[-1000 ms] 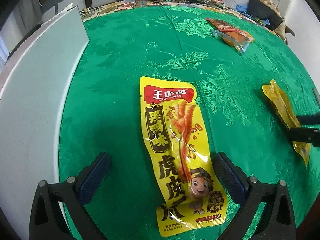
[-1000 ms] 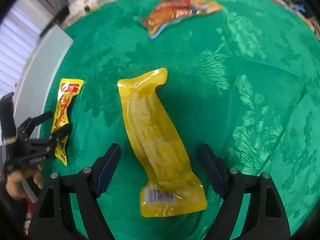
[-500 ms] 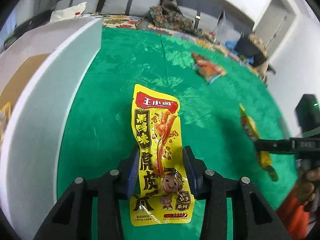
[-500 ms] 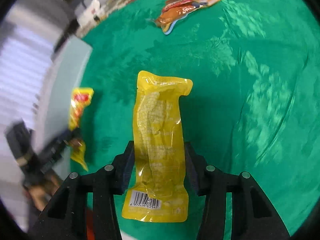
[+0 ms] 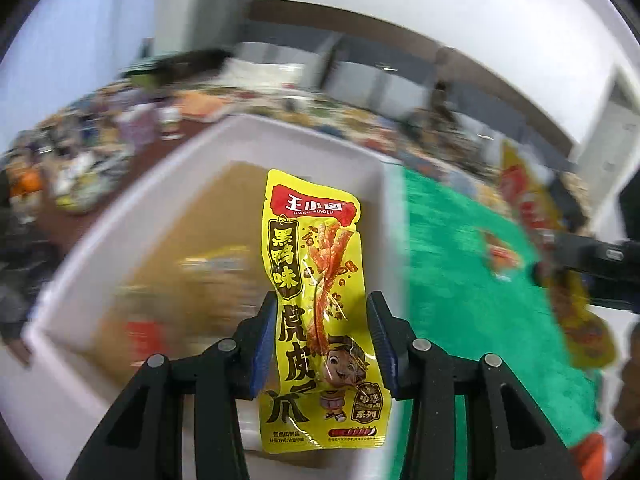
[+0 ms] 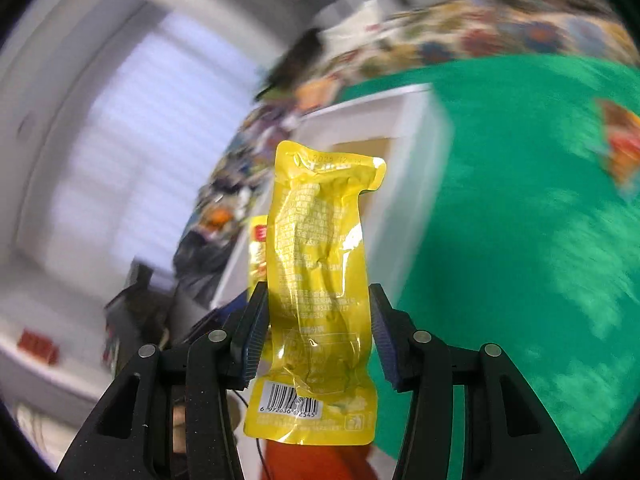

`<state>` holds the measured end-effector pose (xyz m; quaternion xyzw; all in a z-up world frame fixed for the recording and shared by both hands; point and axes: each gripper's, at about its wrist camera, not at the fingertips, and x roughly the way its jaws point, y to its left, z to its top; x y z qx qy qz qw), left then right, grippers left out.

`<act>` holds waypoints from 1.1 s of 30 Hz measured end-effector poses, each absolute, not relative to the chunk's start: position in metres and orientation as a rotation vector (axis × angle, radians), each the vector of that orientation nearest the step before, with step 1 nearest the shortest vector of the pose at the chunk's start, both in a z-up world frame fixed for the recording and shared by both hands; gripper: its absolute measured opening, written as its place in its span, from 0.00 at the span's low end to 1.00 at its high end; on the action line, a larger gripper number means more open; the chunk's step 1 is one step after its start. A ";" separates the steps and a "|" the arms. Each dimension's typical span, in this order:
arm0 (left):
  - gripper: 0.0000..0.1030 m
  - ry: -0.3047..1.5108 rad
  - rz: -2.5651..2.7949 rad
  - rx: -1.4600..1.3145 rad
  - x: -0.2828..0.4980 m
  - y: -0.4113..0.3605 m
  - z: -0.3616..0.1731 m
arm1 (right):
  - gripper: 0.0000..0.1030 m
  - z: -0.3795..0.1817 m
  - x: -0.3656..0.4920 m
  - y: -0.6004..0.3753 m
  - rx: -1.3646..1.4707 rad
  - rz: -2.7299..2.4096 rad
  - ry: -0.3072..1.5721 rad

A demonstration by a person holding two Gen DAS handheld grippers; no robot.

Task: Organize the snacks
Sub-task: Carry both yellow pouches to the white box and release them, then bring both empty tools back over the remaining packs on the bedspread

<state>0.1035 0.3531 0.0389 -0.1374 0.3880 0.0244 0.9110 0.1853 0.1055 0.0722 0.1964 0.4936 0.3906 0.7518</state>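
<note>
The left gripper (image 5: pixel 322 344) was clamped on a glossy yellow pouch (image 5: pixel 318 304), flat and oblong, printed with a red banner, black characters and a cartoon figure, its blue ribbed pads (image 5: pixel 264 340) pressing the two long edges even as the jaws eased slightly apart; the pouch hung in the air over a white box (image 5: pixel 132 220) with smooth walls and a brown cardboard floor, where blurred packets already lay; the right gripper (image 6: pixel 316 336) was clamped likewise on a plain pack (image 6: pixel 318 280), crinkled translucent yellow film showing its back, fine print and a barcode near the lower end, held upright in front of the box's corner (image 6: pixel 400 152); the left wrist view alone showed the box's inside and, at its right edge, the other gripper with its pack (image 5: pixel 560 272) seen front-on in red and yellow; the right wrist view alone showed the barcode side, an orange sleeve (image 6: pixel 316 462) below, and an orange packet (image 6: pixel 620 148) lying on the green patterned cloth (image 6: pixel 520 220) of the bench; a second earlier both packs had lain flat on that cloth between wide-open jaws; since then both had been gripped, lifted clear and carried to the box.
</note>
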 end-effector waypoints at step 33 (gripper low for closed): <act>0.94 0.851 -0.036 -0.017 0.125 0.149 0.021 | 0.63 -0.115 0.141 -0.192 -0.053 -0.099 0.959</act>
